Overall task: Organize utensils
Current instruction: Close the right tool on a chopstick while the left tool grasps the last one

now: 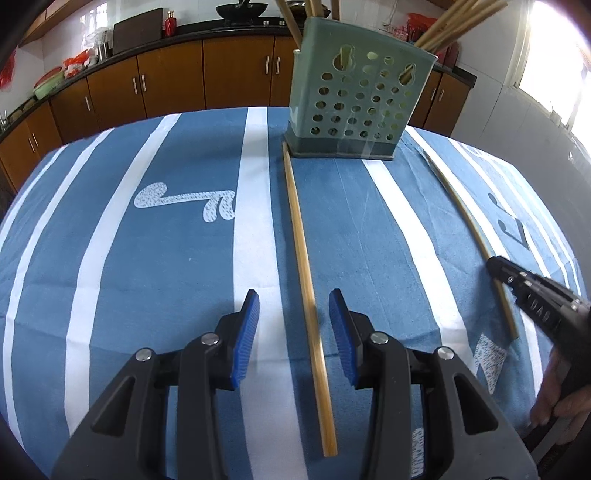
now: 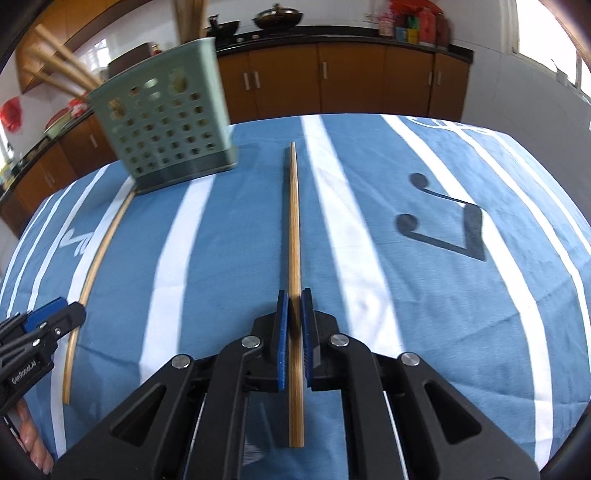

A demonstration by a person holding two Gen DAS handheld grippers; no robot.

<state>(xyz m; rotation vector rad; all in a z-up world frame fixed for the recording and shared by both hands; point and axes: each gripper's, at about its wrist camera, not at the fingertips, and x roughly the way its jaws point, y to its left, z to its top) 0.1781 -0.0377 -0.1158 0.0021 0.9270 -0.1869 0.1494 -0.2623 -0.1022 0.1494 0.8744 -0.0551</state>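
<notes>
A green perforated holder (image 1: 356, 107) stands on the blue-and-white striped tablecloth (image 1: 166, 258) near the far edge of the table. Several wooden chopsticks (image 1: 454, 22) stand inside it, leaning out past its rim, and more wood shows through the two keyhole slots in its near wall. From the right wrist camera the same holder (image 2: 166, 129) appears at the far left, with sticks fanning out above it.

Two loose chopsticks lie flat on the cloth, well apart. One chopstick (image 1: 308, 295) runs from the near edge toward the holder, its far tip just beside the holder's left base corner. The left gripper (image 1: 294, 314) sits over it with its jaws spread wide, one blue pad on each side and neither touching the wood.

The second chopstick (image 2: 294, 258) lies further to the right, pointing away toward the far edge. The right gripper (image 2: 294, 317) is closed on it, both blue pads pressed against the stick, whose thick end runs back between the fingers. In the left wrist view this stick (image 1: 469, 221) curves along the right side of the cloth, with the black gripper (image 1: 517, 280) over its near part.

Behind the table, brown cabinets (image 2: 351, 77) line the wall under a dark worktop carrying woks.
</notes>
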